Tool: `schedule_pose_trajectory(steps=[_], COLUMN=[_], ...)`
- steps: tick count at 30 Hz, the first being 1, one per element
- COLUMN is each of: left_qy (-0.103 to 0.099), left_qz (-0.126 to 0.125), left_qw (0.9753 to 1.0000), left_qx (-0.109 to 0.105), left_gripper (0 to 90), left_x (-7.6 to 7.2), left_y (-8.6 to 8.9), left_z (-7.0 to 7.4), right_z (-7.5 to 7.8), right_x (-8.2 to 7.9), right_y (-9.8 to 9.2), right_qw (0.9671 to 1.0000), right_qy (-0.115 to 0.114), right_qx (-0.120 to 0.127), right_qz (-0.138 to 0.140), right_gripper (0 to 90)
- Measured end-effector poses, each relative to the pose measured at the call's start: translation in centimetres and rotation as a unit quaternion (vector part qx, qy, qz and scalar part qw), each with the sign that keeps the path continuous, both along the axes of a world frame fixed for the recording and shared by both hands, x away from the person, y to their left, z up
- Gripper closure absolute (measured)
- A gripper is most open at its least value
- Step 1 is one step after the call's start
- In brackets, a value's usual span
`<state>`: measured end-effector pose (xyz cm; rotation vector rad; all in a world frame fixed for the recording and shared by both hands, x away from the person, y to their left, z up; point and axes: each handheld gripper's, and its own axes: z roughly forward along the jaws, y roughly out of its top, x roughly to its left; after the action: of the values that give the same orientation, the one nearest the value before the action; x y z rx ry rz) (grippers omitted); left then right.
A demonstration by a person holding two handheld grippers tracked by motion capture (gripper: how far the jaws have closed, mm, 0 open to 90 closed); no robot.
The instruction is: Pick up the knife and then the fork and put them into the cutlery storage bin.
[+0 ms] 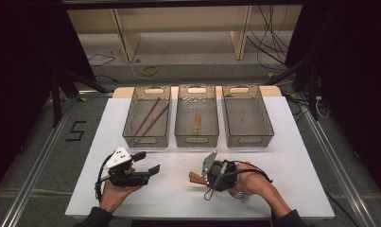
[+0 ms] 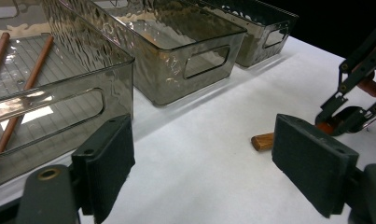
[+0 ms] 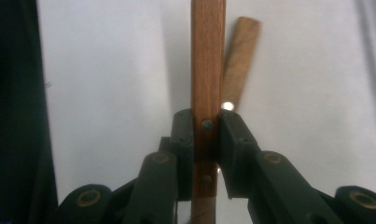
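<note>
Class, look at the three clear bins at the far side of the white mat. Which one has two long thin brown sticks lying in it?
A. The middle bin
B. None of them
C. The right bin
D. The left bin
D: in the high view the two long sticks lie slanted side by side in the left bin, while the middle bin holds one short wooden piece.
</note>
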<state>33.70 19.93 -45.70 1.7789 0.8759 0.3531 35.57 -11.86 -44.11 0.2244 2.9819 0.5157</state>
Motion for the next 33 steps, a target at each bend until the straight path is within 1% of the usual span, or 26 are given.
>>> schedule_pose_trajectory(steps=[1, 4, 5, 6, 8, 13, 14, 15, 17, 20, 23, 24, 28, 33], left_qy=[0.001, 0.0, 0.0, 0.001, 0.001, 0.003, 0.004, 0.004, 0.004, 0.004, 0.003, 0.002, -0.001, -0.001], left_qz=[0.001, 0.0, 0.0, 0.001, 0.001, 0.002, 0.003, 0.002, 0.001, 0.002, 0.001, 0.001, -0.001, -0.003], left_qw=[1.0, 1.0, 1.0, 1.0, 1.0, 1.0, 1.0, 1.0, 1.0, 1.0, 1.0, 1.0, 0.9999, 0.9999], left_qx=[-0.001, 0.0, 0.0, -0.001, -0.001, -0.003, -0.005, -0.005, -0.006, -0.007, -0.008, -0.01, -0.012, -0.014], left_gripper=[20.2, 20.2, 20.2, 20.2, 20.2, 20.2, 20.2, 20.1, 20.1, 20.0, 19.9, 19.8, 19.5, 18.9], left_x=[0.0, 0.0, 0.0, 0.0, 0.0, 0.0, 0.0, 0.0, 0.0, 0.0, 0.0, 0.0, 0.0, 0.0], left_y=[0.0, 0.0, 0.0, 0.0, 0.0, 0.1, 0.1, 0.1, 0.1, 0.1, 0.1, 0.1, 0.2, 0.2], left_z=[0.0, 0.0, 0.0, 0.0, 0.0, 0.0, 0.0, 0.0, 0.0, 0.0, 0.0, 0.0, 0.0, 0.0], right_z=[0.1, 0.4, 0.5, 0.7, 1.1, 2.4, 2.7, 3.0, 3.8, 5.0, 6.0, 6.3, 7.2, 8.2], right_x=[0.1, 0.4, 0.4, 0.6, 0.8, 1.6, 1.8, 2.0, 2.2, 2.6, 3.3, 3.5, 4.7, 5.9], right_y=[-0.1, -0.3, -0.3, -0.4, -0.7, -1.6, -1.8, -2.0, -2.5, -3.3, -4.1, -4.3, -5.2, -6.4], right_qw=[0.9999, 0.9995, 0.9993, 0.999, 0.9984, 0.9946, 0.9933, 0.9922, 0.989, 0.9846, 0.9784, 0.9765, 0.9706, 0.9613], right_qy=[0.004, 0.003, -0.001, 0.002, -0.002, -0.002, -0.004, 0.001, 0.009, 0.005, 0.002, -0.001, -0.012, -0.02], right_qx=[0.003, 0.009, 0.013, 0.019, 0.03, 0.059, 0.068, 0.08, 0.113, 0.138, 0.166, 0.171, 0.187, 0.208], right_qz=[-0.01, -0.029, -0.035, -0.04, -0.048, -0.086, -0.093, -0.096, -0.096, -0.107, -0.123, -0.131, -0.15, -0.179], right_gripper=[77.7, 77.7, 77.7, 77.7, 77.7, 77.7, 77.7, 77.7, 77.7, 77.7, 77.6, 77.6, 77.6, 77.6])
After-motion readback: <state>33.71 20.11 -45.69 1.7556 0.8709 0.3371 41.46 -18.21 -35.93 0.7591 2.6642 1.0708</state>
